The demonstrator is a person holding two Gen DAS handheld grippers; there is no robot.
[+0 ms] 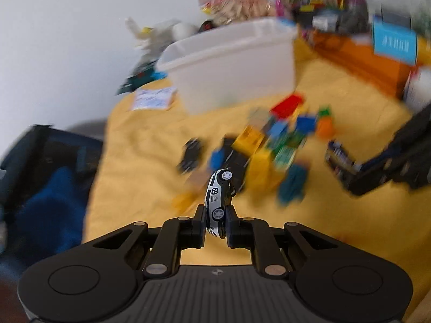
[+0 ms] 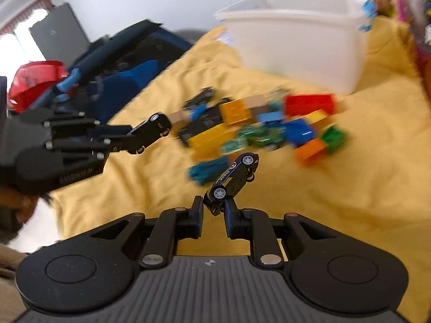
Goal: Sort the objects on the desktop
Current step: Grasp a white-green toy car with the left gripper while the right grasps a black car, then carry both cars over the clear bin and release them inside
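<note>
My left gripper [image 1: 215,212] is shut on a white and black toy car [image 1: 219,196] marked 69, held nose up above the yellow cloth. It also shows in the right wrist view [image 2: 129,140] at the left, with the car [image 2: 152,130] in it. My right gripper [image 2: 213,204] is shut on a dark blue toy car [image 2: 233,177], tilted up to the right. A pile of coloured blocks [image 1: 280,140] lies ahead of both, also in the right wrist view [image 2: 269,132]. A black toy car [image 1: 191,154] lies left of the pile.
A white plastic bin [image 1: 231,62] stands behind the pile, also in the right wrist view [image 2: 296,35]. A dark blue bag [image 1: 45,177] sits off the left edge of the yellow cloth [image 1: 140,140]. Boxes and clutter [image 1: 350,27] line the back right.
</note>
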